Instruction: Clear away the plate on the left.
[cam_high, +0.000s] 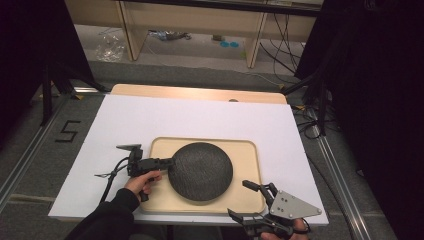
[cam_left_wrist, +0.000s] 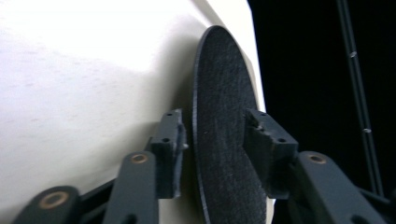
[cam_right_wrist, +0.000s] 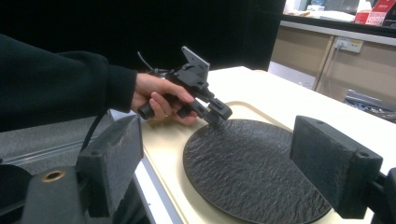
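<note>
A round black textured plate (cam_high: 201, 171) lies on a cream tray (cam_high: 247, 150) at the front middle of the white table. My left gripper (cam_high: 171, 162) reaches in from the left. Its jaws straddle the plate's left rim. In the left gripper view the plate (cam_left_wrist: 219, 140) stands edge-on between the pads of the left gripper (cam_left_wrist: 212, 121), with a gap showing at the tray-side pad. My right gripper (cam_high: 237, 198) hovers at the tray's front right corner, jaws wide open with nothing between them. From the right gripper (cam_right_wrist: 222, 154) I see the plate (cam_right_wrist: 252, 172) and the left gripper (cam_right_wrist: 219, 114) at its far rim.
The white tabletop (cam_high: 150, 117) has free room behind and on both sides of the tray. Its front edge runs just below the tray. Beyond it stand a wooden desk (cam_high: 200, 20), floor cables (cam_high: 285, 40) and dark curtains on both sides.
</note>
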